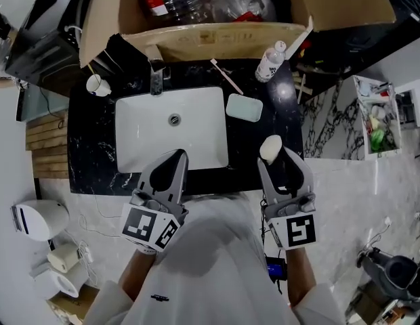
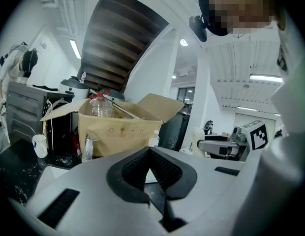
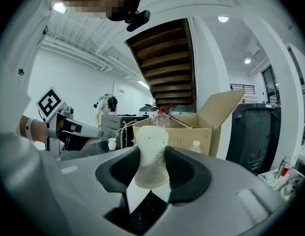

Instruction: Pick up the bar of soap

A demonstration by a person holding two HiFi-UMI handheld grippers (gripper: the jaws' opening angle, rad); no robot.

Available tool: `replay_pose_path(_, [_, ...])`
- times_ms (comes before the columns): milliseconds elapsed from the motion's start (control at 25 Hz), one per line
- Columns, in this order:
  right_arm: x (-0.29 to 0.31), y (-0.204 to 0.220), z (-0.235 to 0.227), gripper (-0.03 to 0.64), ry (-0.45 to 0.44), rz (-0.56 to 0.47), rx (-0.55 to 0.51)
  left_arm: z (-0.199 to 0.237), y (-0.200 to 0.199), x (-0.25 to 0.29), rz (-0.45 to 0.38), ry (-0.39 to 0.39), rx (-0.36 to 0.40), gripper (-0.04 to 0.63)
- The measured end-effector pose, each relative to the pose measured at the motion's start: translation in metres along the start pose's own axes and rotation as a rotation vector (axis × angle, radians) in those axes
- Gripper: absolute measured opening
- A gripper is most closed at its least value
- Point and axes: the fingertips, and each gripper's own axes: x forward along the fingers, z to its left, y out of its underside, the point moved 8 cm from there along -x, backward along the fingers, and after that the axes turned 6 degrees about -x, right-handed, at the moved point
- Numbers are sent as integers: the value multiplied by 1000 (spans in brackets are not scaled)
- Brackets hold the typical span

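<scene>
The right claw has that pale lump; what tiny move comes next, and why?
Probably lift the right gripper slightly, jaws tight: the bar of soap is already pinched upright between them, the soap dish sits empty, and the left gripper is shut on nothing.

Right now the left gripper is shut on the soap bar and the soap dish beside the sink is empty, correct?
One thing is wrong: the bar of soap is in the right gripper, not the left. The right gripper view shows its jaws closed on the bar. The left gripper has its jaws together on nothing. In the head view, the soap dish beside the sink is empty, as you said.
</scene>
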Motion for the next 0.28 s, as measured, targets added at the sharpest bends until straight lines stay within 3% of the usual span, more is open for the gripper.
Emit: replay_pose_path(280, [-6,2,-2,183,14,-14,10,-2,4,-3,3,-5,14,0])
